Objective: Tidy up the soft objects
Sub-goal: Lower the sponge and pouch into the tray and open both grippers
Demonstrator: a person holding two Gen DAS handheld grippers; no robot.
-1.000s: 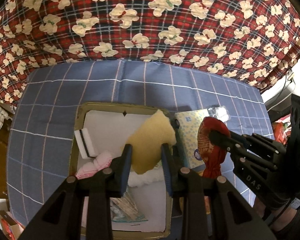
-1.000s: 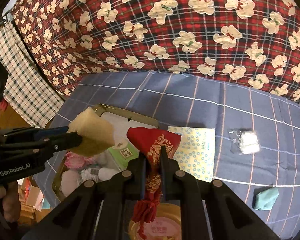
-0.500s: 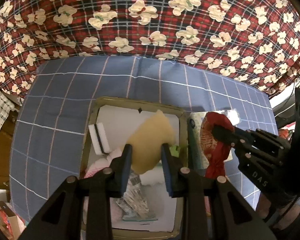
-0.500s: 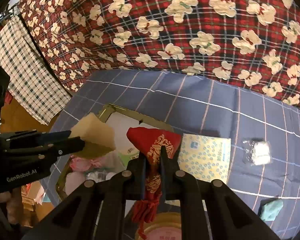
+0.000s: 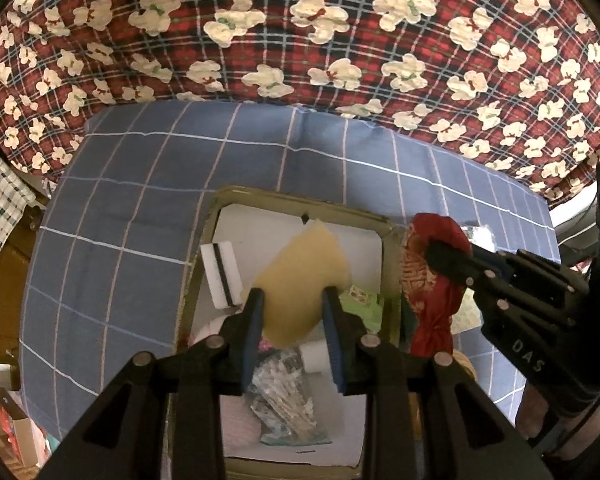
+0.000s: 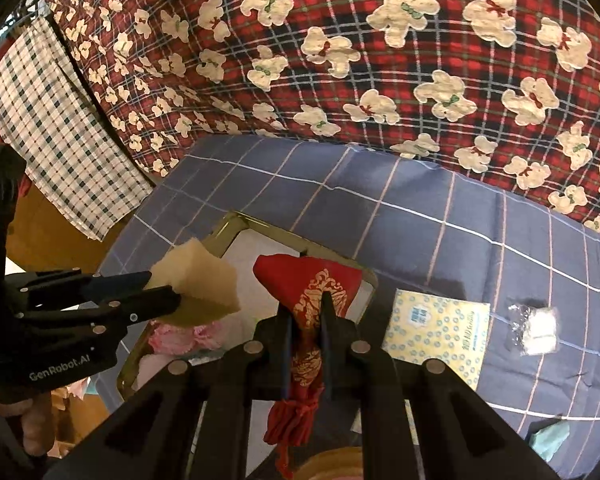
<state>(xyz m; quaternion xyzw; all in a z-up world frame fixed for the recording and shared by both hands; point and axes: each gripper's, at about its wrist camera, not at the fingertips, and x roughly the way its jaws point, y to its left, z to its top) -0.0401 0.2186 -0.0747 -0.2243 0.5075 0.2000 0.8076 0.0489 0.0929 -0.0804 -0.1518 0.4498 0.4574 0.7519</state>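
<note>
Left wrist view: left gripper (image 5: 293, 312) clamps the yellow sponge (image 5: 302, 280) above the box (image 5: 300, 202); right gripper (image 6: 306, 316) pinches the red pouch (image 6: 312, 292) over the box's right rim — risk: pouch catches the rim or drops outside onto the blue cloth (image 6: 380, 200).

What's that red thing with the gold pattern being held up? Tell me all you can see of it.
The red pouch looks like soft fabric, printed with a gold ornamental pattern. Its top is full and rounded; its lower end bunches into a gathered neck with red cords dangling. The right gripper pinches it around the middle, shut on it, so it hangs upright in the air above the right edge of the tray. Only the gripper appears to touch it.
</note>
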